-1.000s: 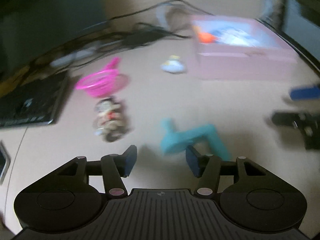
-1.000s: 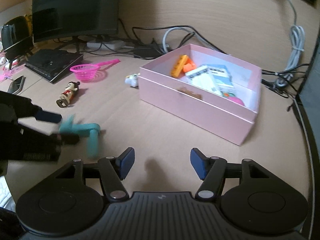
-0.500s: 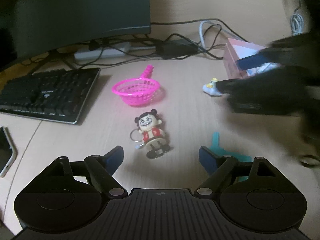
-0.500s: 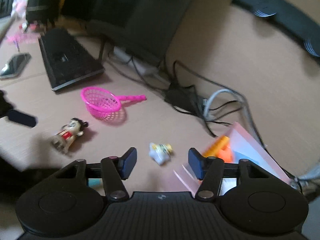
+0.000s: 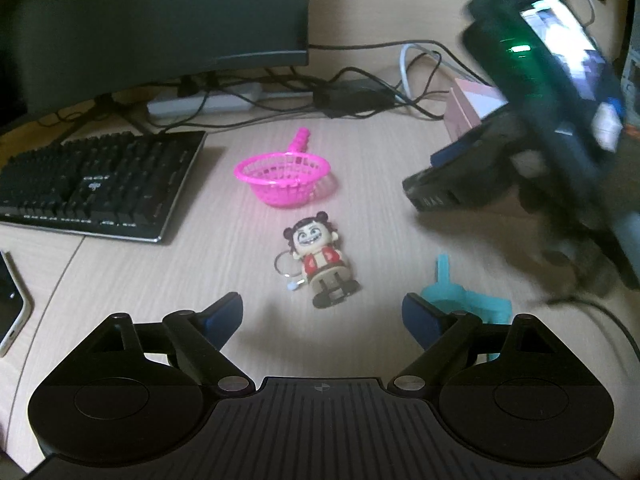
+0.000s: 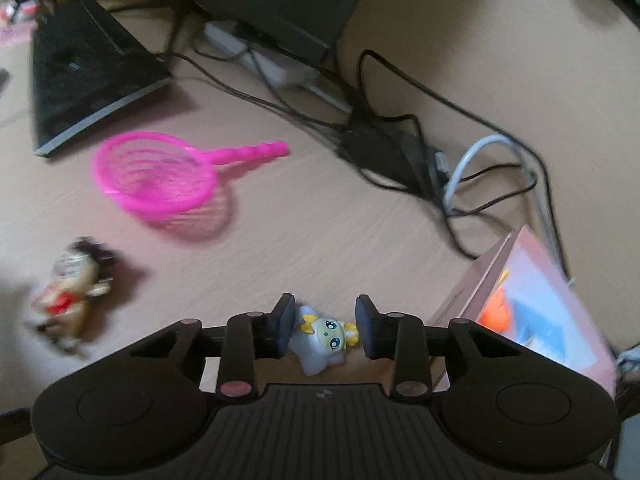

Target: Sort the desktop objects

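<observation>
My left gripper (image 5: 322, 314) is open and empty just above the desk. A doll keychain (image 5: 320, 262) lies on its back between and just ahead of its fingers. A teal plastic toy (image 5: 460, 296) lies by the right finger. A pink toy net (image 5: 282, 174) sits further back. My right gripper (image 6: 323, 326) is open, with its fingers on either side of a small pale figurine (image 6: 324, 338) on the desk; the pads are close to it but not pressing. The pink box (image 6: 532, 312) with sorted items stands right of it. The right gripper body (image 5: 540, 132) shows blurred in the left wrist view.
A black keyboard (image 5: 92, 184) lies at the left, a monitor (image 5: 160, 20) behind it. A tangle of cables and a power brick (image 6: 384, 148) runs along the back wall. A phone (image 5: 8, 300) lies at the far left edge.
My left gripper has swung left from the teal toy to face the doll, and its jaws have widened. My right gripper has moved left from the box, come down around the pale figurine and narrowed.
</observation>
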